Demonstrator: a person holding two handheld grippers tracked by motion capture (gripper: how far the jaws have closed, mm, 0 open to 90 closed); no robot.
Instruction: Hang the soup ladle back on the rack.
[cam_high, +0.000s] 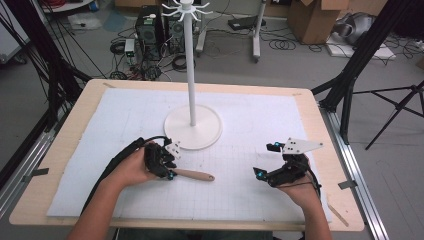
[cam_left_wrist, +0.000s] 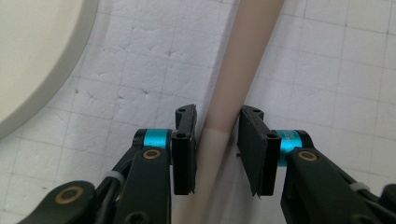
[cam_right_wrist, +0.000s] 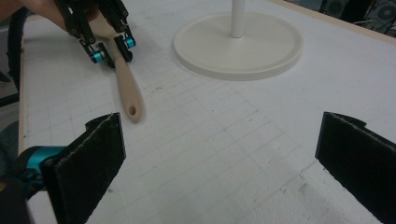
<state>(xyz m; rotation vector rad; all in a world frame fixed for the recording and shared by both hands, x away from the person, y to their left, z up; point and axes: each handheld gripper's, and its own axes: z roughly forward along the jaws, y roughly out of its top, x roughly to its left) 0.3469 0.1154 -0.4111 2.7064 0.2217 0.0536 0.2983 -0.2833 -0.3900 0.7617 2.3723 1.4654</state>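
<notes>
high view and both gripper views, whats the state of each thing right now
wooden handle: lying flat on the white mat, its hanging-hole end free
left claw: jaws either side of the handle, a gap on the right side, not clamped
right claw: jaws wide open, holding nothing, above the mat
white stand: upright on its round base, nothing on its top hooks

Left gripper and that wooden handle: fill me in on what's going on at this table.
A person sits at a table covered by a white gridded mat, a gripper in each hand. The left gripper has its jaws on either side of a wooden handle lying on the mat, close against it, though a firm clamp can't be confirmed. The right gripper hangs wide open over bare mat, holding nothing. A white hook stand rises from its round base just beyond the left gripper.
</notes>
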